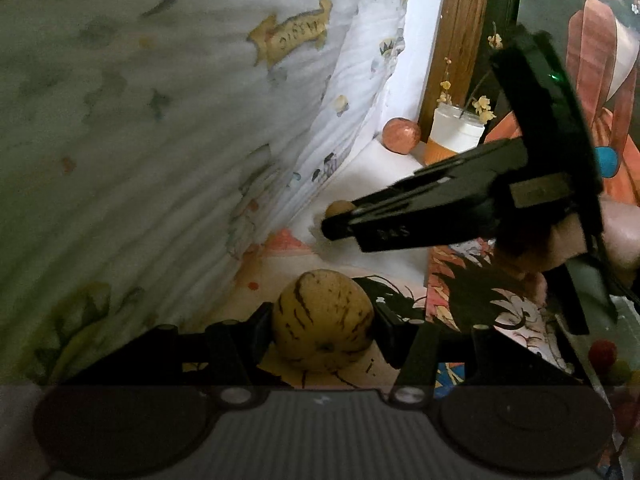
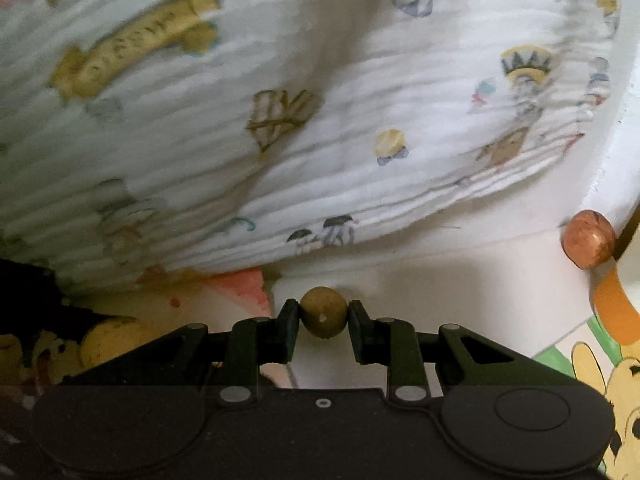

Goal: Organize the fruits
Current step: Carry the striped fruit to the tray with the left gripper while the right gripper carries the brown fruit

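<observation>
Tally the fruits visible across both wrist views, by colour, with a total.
Yellow with dark stripes: 1, the striped melon between the left gripper fingers.
Olive-brown: 1, the small round fruit in the right gripper.
Reddish-orange: 1, the reddish fruit beside the cup.
Total: 3

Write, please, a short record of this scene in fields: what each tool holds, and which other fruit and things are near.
left tool: shut on the yellow striped fruit
right tool: shut on the small green-brown fruit
other fruit: a reddish round fruit on the white surface, apart from both tools
near it: a white cup with yellow flowers
background: a printed white cloth
</observation>
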Motion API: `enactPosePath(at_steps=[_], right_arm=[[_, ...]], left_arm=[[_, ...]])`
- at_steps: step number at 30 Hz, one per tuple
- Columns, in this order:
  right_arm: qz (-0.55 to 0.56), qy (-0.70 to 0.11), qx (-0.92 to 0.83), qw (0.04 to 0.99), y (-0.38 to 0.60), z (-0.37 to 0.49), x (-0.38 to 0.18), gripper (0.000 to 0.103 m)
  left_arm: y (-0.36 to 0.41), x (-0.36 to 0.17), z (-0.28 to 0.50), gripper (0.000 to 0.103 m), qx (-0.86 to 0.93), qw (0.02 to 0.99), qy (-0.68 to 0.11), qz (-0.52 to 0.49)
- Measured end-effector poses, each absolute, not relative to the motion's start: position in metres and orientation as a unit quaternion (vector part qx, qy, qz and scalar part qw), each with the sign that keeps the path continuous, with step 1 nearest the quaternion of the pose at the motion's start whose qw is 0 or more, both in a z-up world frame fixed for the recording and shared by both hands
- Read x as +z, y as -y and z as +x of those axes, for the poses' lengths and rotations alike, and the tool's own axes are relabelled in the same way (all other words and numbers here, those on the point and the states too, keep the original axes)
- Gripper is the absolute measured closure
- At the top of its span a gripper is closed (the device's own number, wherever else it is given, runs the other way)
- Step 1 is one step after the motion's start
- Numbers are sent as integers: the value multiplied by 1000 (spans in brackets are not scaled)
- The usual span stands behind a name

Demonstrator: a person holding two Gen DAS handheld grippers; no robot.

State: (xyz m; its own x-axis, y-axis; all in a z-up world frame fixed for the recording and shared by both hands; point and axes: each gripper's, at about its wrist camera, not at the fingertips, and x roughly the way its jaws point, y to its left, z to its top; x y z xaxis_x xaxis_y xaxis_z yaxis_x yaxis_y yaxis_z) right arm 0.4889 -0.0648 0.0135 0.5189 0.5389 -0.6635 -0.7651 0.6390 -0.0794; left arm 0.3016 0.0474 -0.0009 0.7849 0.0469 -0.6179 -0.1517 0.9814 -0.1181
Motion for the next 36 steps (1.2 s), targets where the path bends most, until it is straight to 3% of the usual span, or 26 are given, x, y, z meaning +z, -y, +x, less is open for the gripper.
enactPosePath(at_steps=[22,36], right_arm=[[-114,-261,367,886,158,362,93,74],[-75,-235,329,911,219,280,113,74]], left_arm=[[-14,38,240,46,43,952,-280,-120],[26,60,199,46,23,958,-248,-139]])
